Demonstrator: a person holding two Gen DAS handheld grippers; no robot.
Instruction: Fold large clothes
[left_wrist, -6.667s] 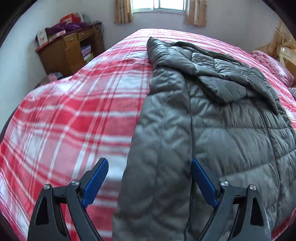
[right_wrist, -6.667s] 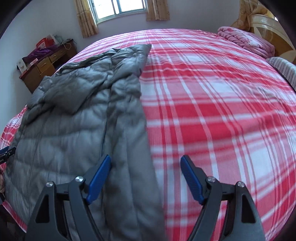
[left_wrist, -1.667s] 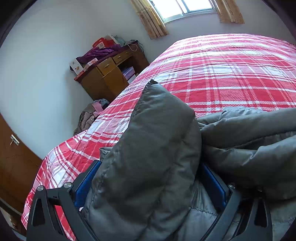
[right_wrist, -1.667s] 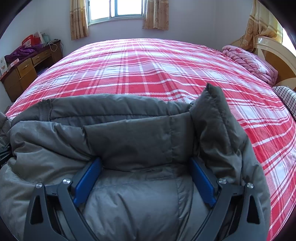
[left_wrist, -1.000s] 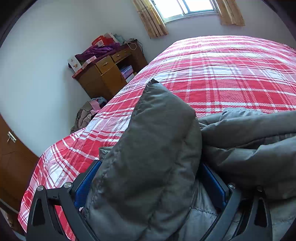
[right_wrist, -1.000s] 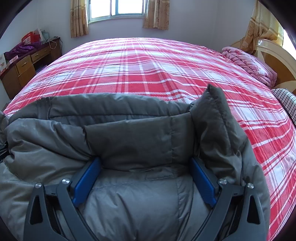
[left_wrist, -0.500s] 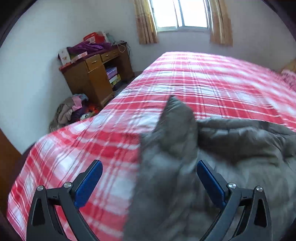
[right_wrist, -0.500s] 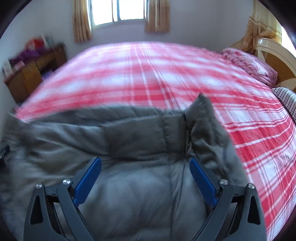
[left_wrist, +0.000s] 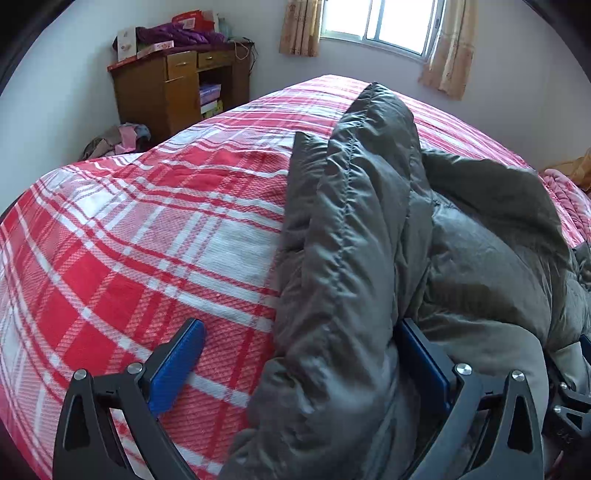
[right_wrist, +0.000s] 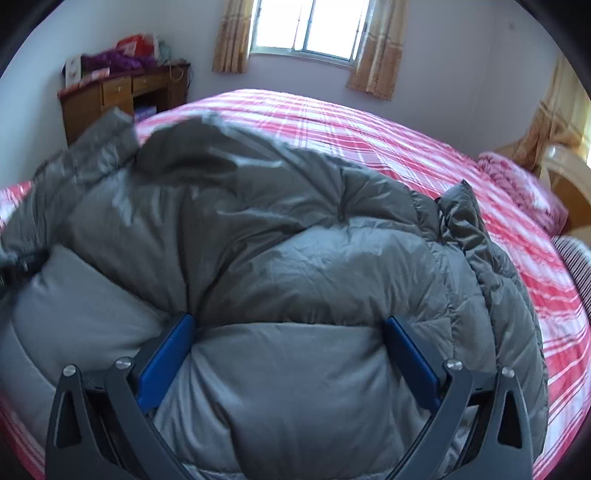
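Jacket: grey quilted puffer, bunched in a heap on the red-and-white plaid bedspread, near the bed's edge closest to you. One padded fold stands up in a ridge from the heap toward the window in the left wrist view.

Your left gripper has its fingers spread wide. The left blue pad sits over bare bedspread, clear of the jacket. The other pad is at the jacket's side, partly covered by the padded ridge that lies between the fingers; nothing is pinched.

Your right gripper is also spread wide, over the top of the jacket. A puffed section bulges up between its two blue pads; both pads touch or nearly touch the fabric, but there is no clamp on it.

Beyond the jacket, past the bed's left side, a wooden desk stands against the wall with purple cloth and boxes on top. A heap of clothes lies on the floor beside the desk. A pink quilt lies on the bedspread to the jacket's far right.
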